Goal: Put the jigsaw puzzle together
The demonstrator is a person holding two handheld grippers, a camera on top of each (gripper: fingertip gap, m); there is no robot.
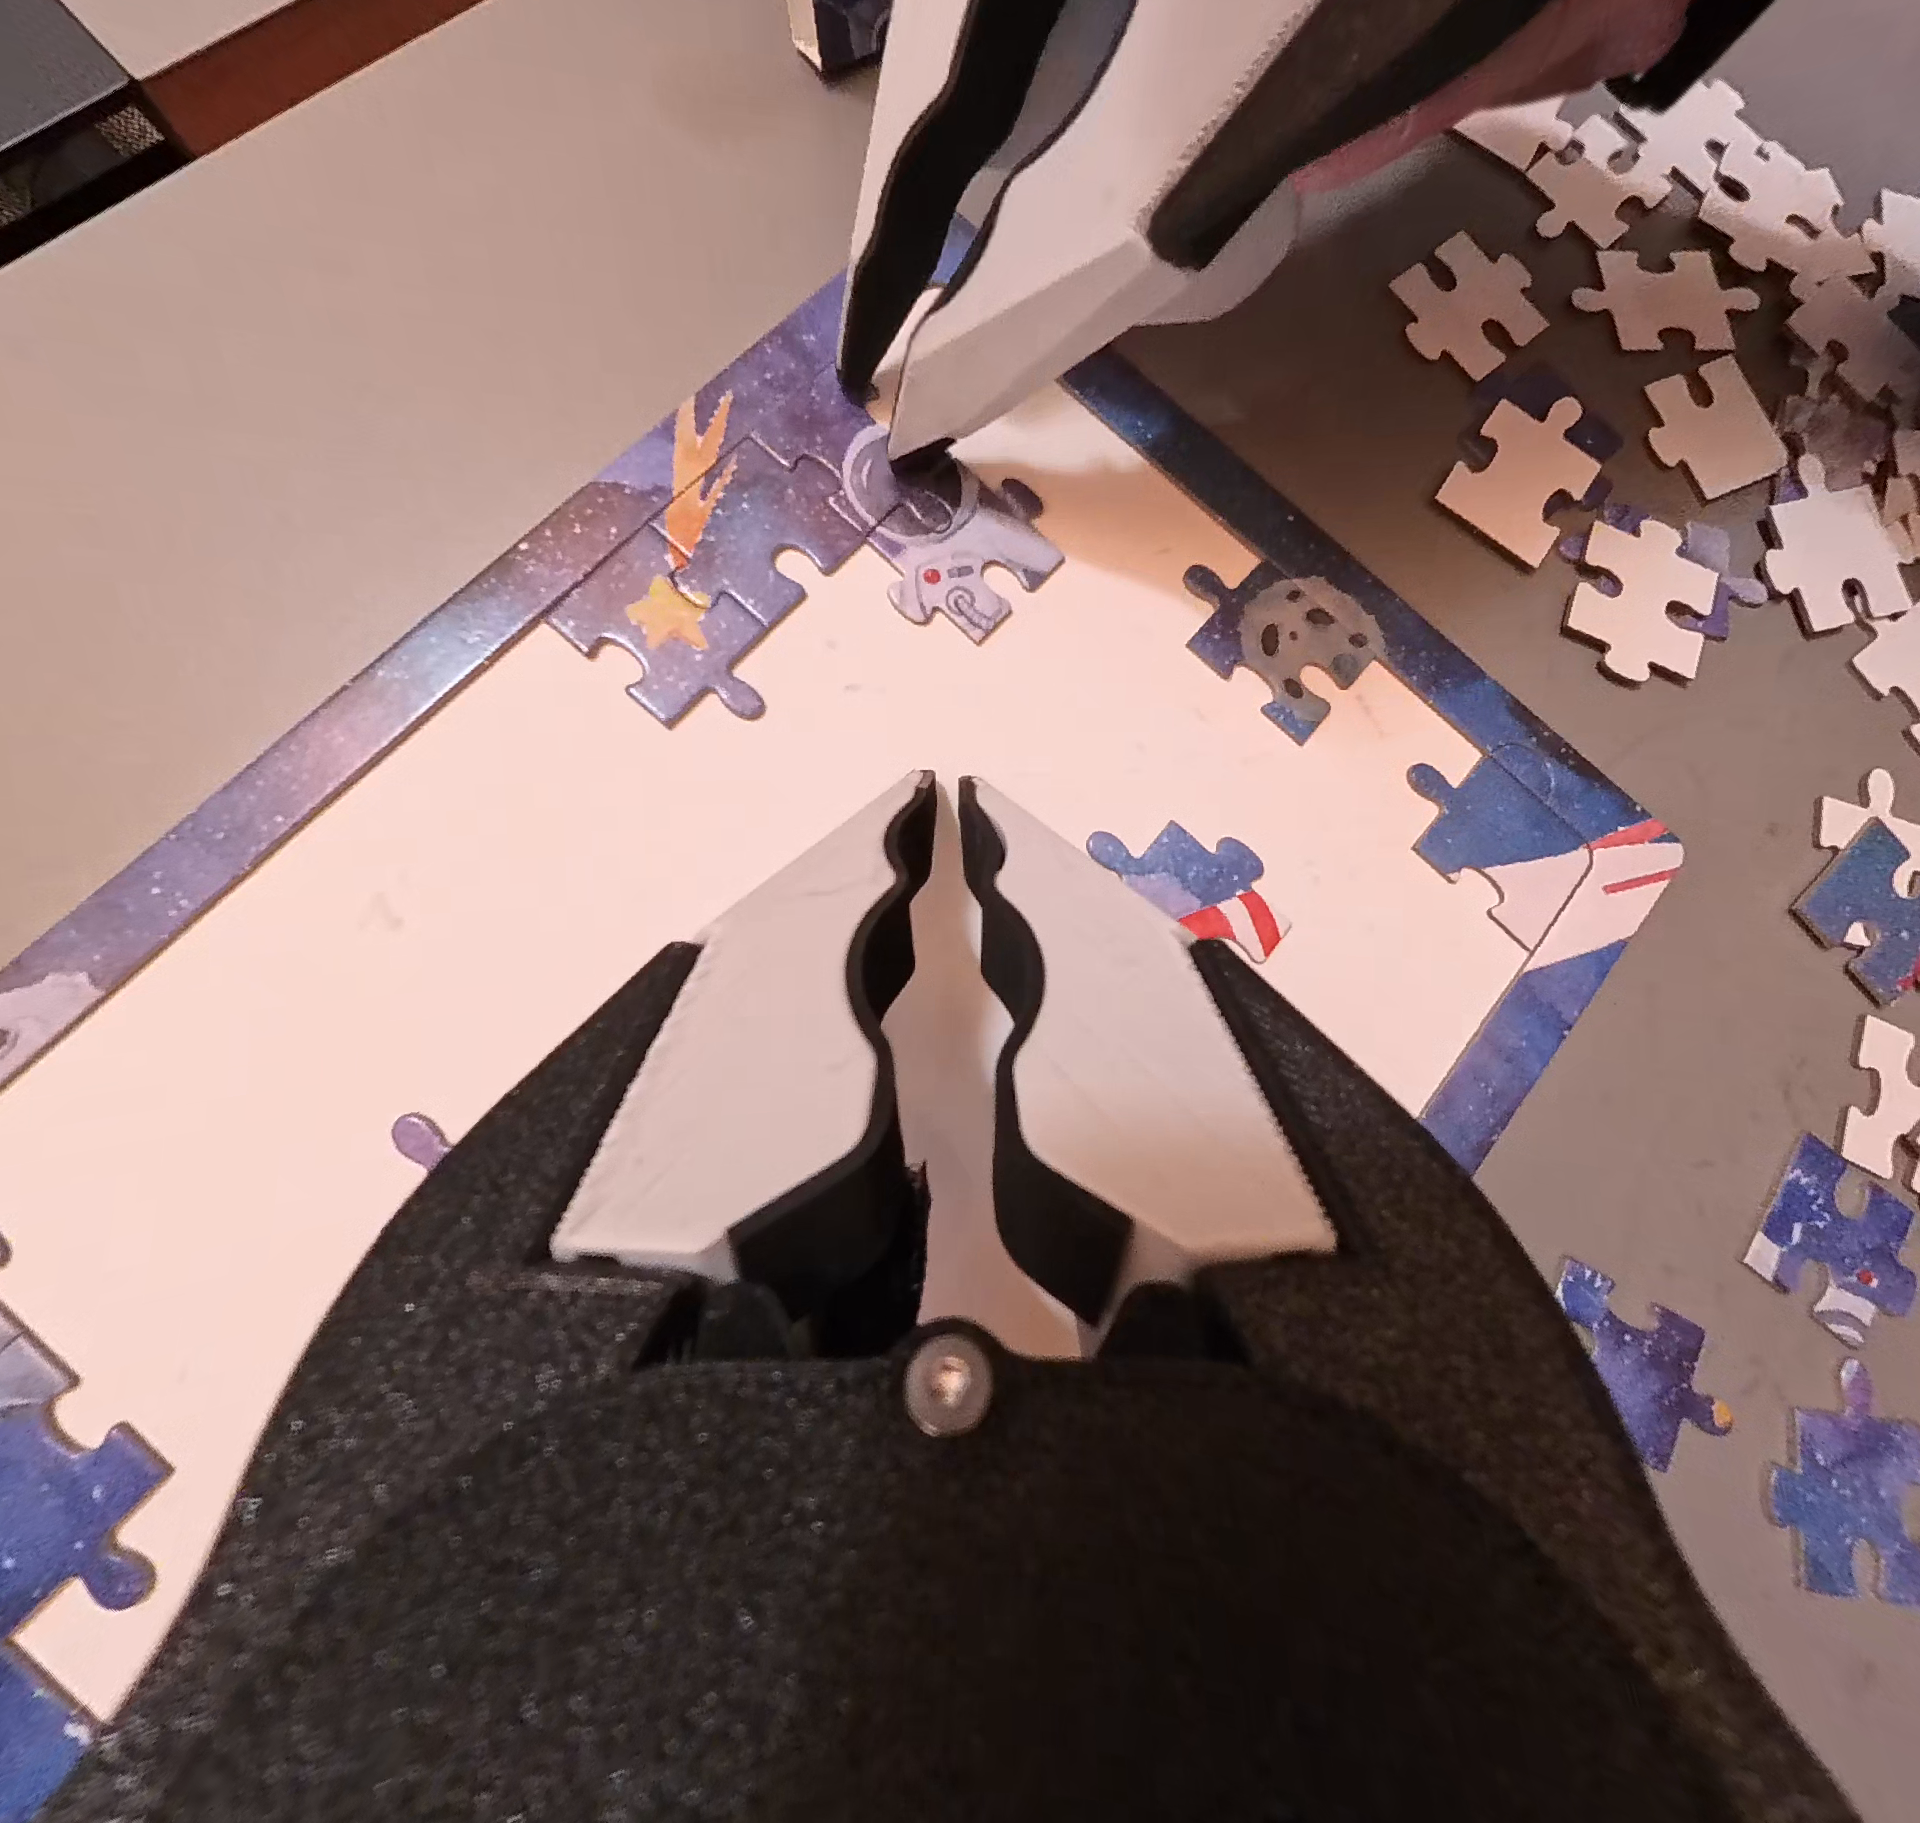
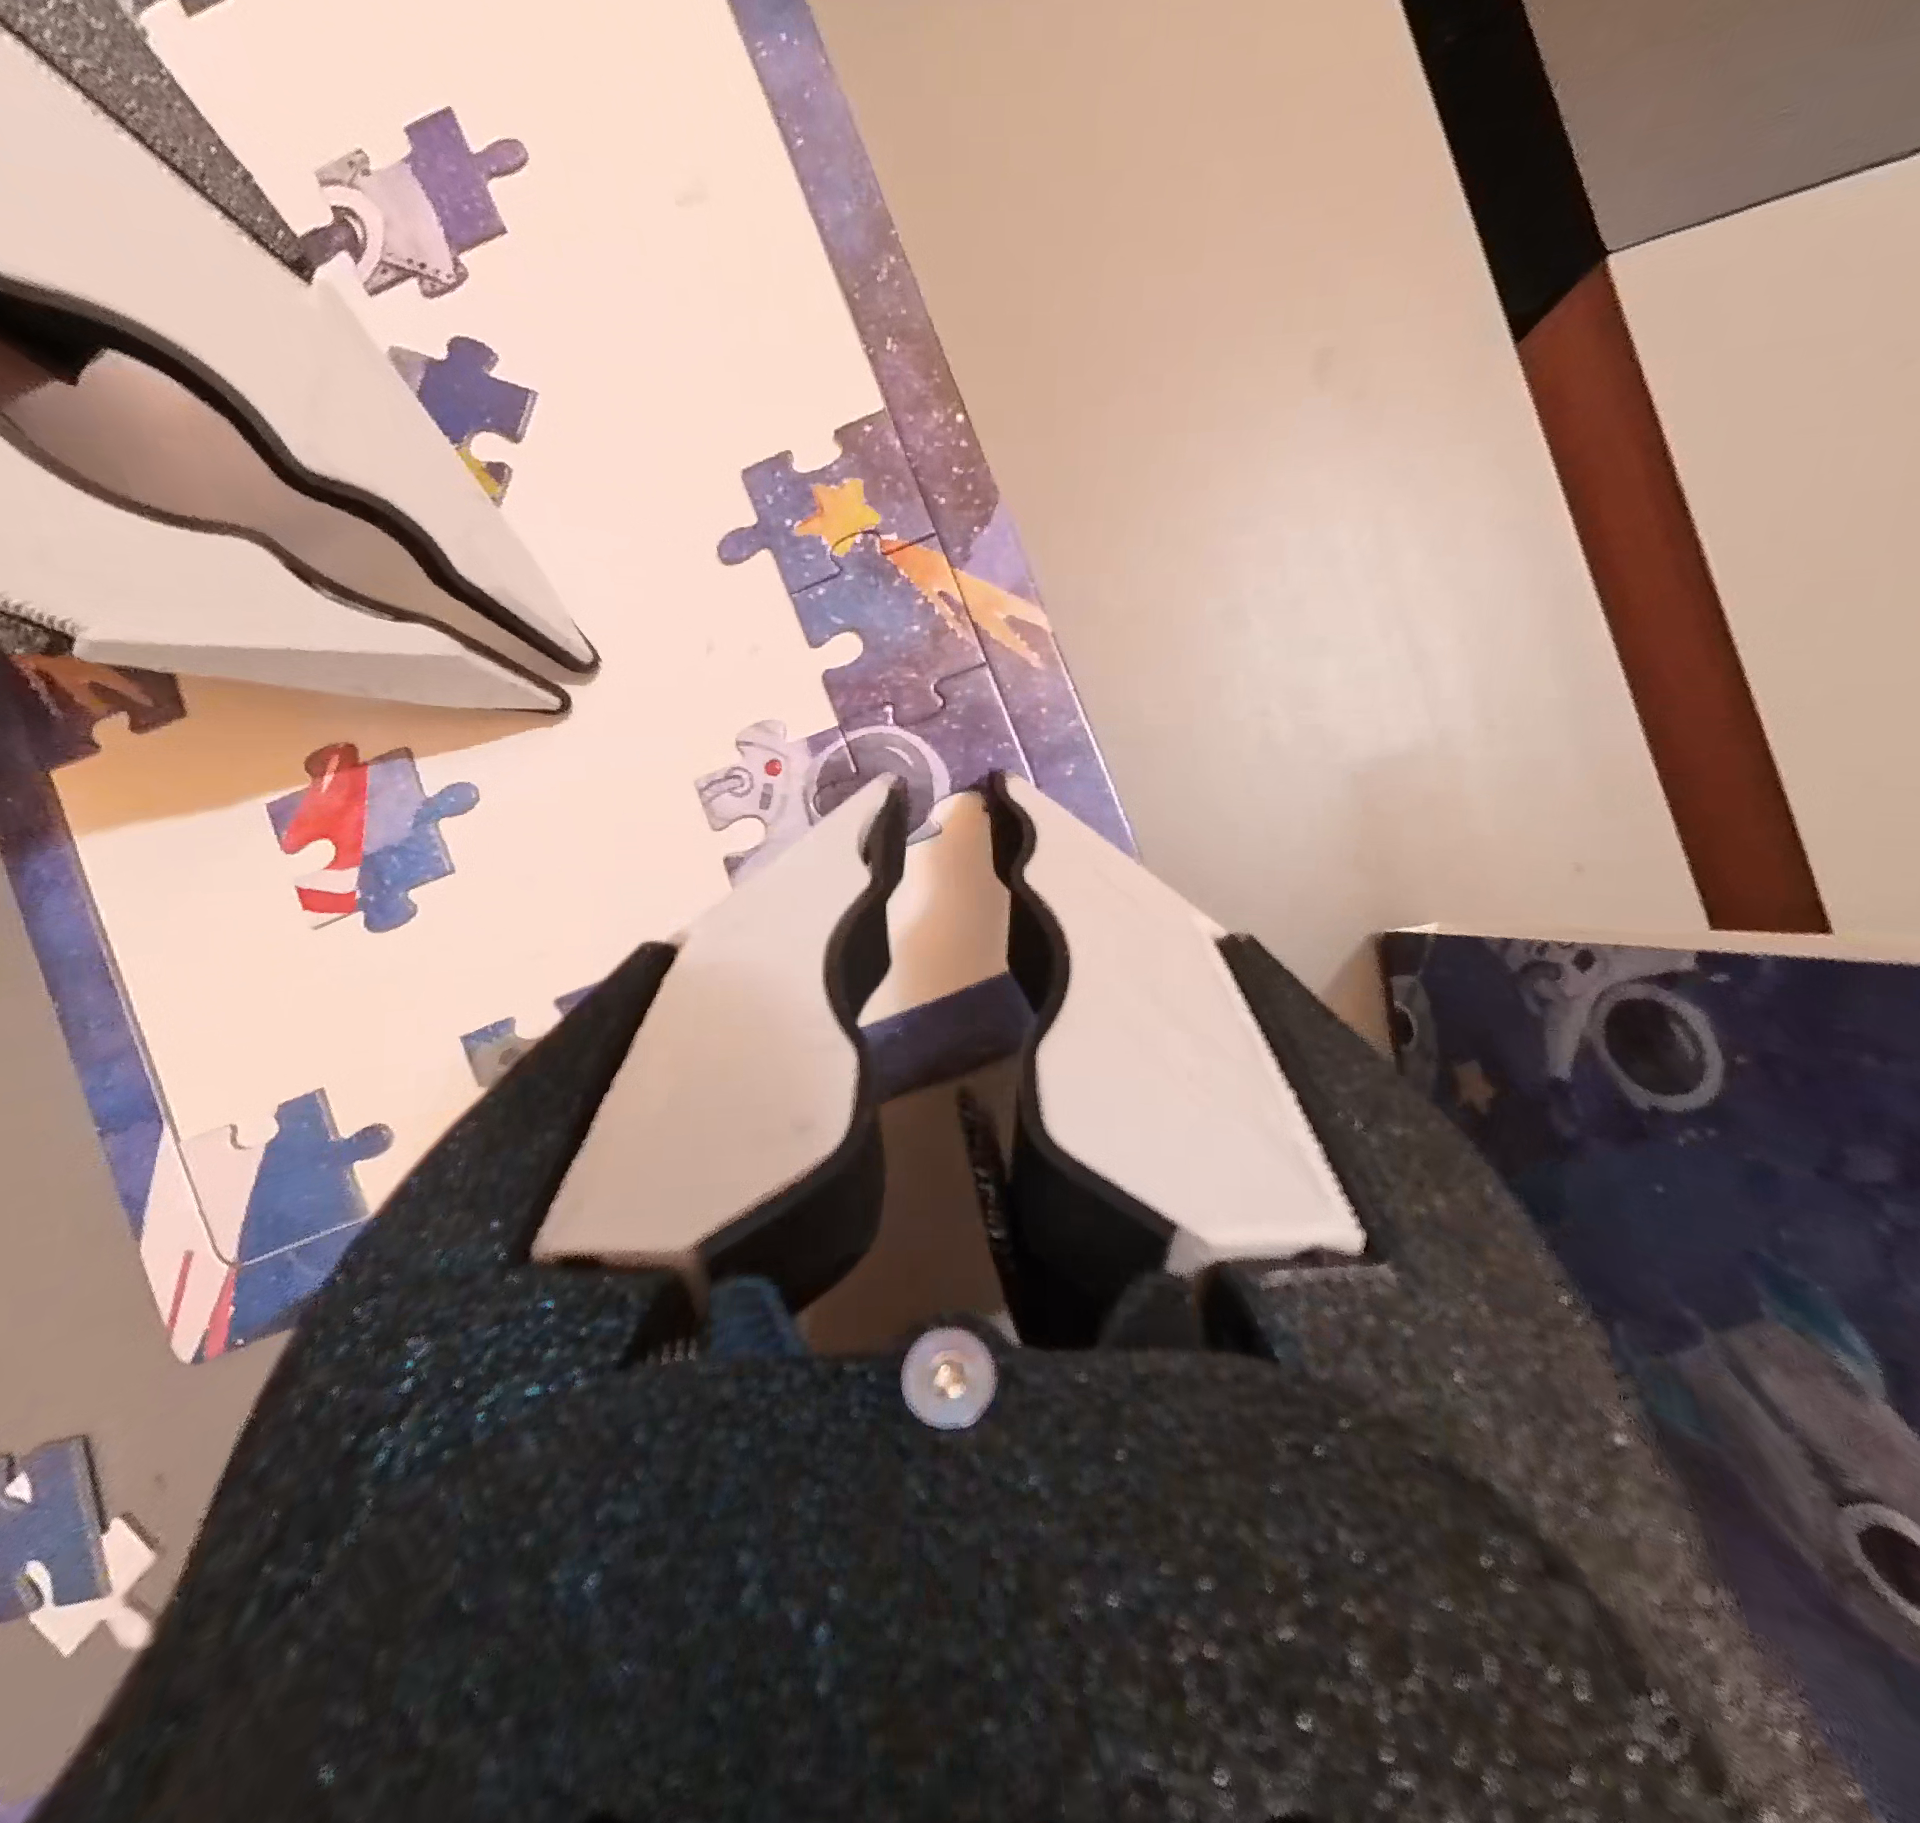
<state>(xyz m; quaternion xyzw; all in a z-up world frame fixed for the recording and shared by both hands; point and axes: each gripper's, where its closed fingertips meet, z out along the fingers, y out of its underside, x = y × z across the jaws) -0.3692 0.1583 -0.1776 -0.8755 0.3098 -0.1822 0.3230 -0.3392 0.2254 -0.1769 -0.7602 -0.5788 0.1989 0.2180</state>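
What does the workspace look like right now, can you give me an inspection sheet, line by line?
Surface: pale table, bare beyond the puzzle tray.
Job's things: starry border pieces joined in the tray's corner; astronaut piece beside them; pile of loose pieces, many face-down.
Clutter: puzzle box.
Grippers: right gripper slightly open, tips at the astronaut piece; left gripper nearly shut, empty, above the tray.
Cables: nothing seen.
Surroundings: brown strip past the table edge.
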